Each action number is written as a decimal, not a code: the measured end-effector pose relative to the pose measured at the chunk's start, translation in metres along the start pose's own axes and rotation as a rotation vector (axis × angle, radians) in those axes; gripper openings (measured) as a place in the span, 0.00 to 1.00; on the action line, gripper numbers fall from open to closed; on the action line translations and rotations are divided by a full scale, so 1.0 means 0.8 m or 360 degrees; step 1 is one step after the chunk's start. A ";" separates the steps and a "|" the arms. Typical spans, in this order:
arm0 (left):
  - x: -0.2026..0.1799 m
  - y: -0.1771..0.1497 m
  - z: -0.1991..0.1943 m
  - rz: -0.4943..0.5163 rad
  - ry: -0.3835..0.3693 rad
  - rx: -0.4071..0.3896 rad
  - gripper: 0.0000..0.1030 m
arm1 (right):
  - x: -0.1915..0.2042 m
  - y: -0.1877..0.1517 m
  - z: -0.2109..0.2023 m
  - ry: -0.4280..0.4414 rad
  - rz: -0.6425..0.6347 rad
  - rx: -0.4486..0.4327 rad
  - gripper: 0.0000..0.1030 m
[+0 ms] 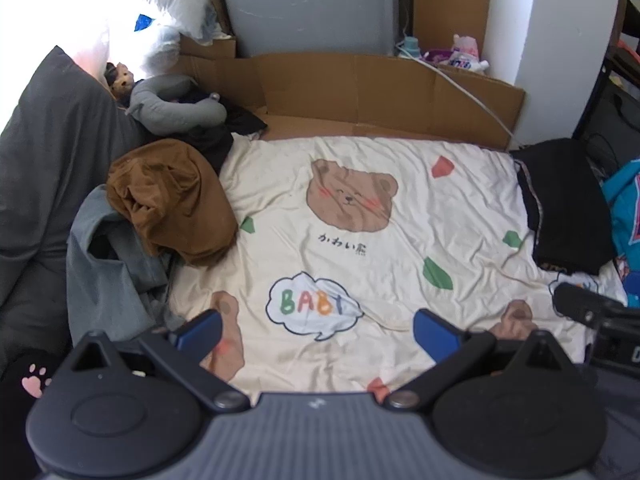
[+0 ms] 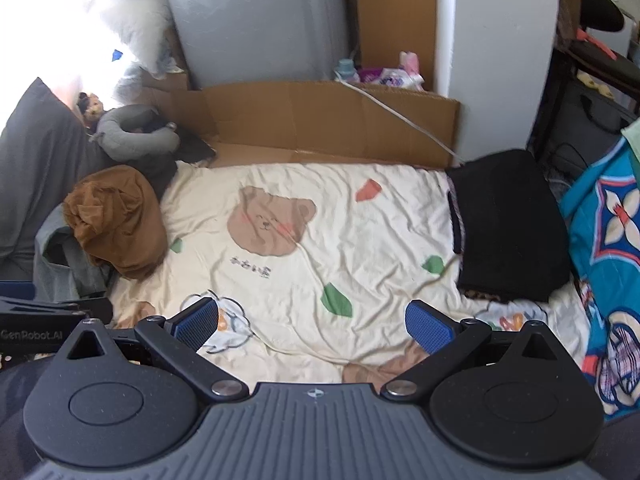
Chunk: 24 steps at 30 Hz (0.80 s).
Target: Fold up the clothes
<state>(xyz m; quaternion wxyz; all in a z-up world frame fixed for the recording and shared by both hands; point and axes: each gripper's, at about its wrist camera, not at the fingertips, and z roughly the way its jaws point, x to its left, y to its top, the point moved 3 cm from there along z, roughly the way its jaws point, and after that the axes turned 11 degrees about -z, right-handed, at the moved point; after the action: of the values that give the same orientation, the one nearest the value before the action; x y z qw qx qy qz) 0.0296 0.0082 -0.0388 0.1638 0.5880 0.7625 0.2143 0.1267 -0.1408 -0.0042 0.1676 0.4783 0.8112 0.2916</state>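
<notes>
Crumpled rust-brown garment [image 1: 172, 204] of thin, slightly shiny fabric, bunched into a rounded heap with deep creases, at the left edge of the bed; it lies partly on a loose grey-green garment [image 1: 108, 280] whose folds spread beneath and in front of it. At the right edge, a black garment [image 1: 564, 208], folded flat into a neat rectangle with a patterned trim showing along its left side, rests well apart from the brown heap.

Left gripper [image 1: 316, 330], blue-padded fingers spread wide, nothing between them, held above the near part of the bed. Right gripper [image 2: 316, 326], fingers likewise spread wide and empty, also above the near part of the bed; its dark body [image 1: 592, 312] appears at the right margin of the left wrist view.

Surface: a wrinkled cream bedsheet [image 1: 400, 248] printed with brown bear faces, a cloud reading "BABY", and small green and coral shapes; its centre lies bare between the two clothing groups. Flattened brown cardboard [image 1: 360, 88] stands along the far side of the bed. A dark grey pillow [image 1: 44, 152] and a grey U-shaped neck cushion [image 1: 176, 108] occupy the far left corner. A turquoise patterned cloth [image 2: 608, 240] borders the right side. Behind, a grey panel [image 1: 312, 4], a white wall [image 1: 560, 40], and small bottles and packets [image 1: 460, 54] on the cardboard ledge.
</notes>
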 end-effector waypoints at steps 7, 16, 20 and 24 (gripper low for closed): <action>0.018 0.011 -0.006 -0.0055 -0.0051 -0.0063 0.99 | 0.008 0.014 -0.004 -0.0001 -0.0049 -0.0026 1.00; 0.069 0.020 -0.006 -0.0184 -0.0014 -0.0069 0.99 | -0.003 0.023 -0.023 0.0033 0.0055 -0.0101 1.00; 0.087 0.031 -0.017 -0.0191 -0.0002 -0.0120 0.99 | -0.011 0.030 -0.033 0.0045 0.0089 -0.0153 1.00; 0.111 0.045 -0.028 -0.0252 -0.0049 -0.0145 0.99 | -0.019 0.043 -0.050 0.0024 0.0066 -0.0252 1.00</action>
<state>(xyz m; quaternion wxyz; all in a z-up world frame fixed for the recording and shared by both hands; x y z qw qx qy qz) 0.0256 0.0993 -0.0003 0.2184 0.5211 0.7935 0.2261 0.1354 -0.1537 0.0481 0.1926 0.4782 0.7768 0.3618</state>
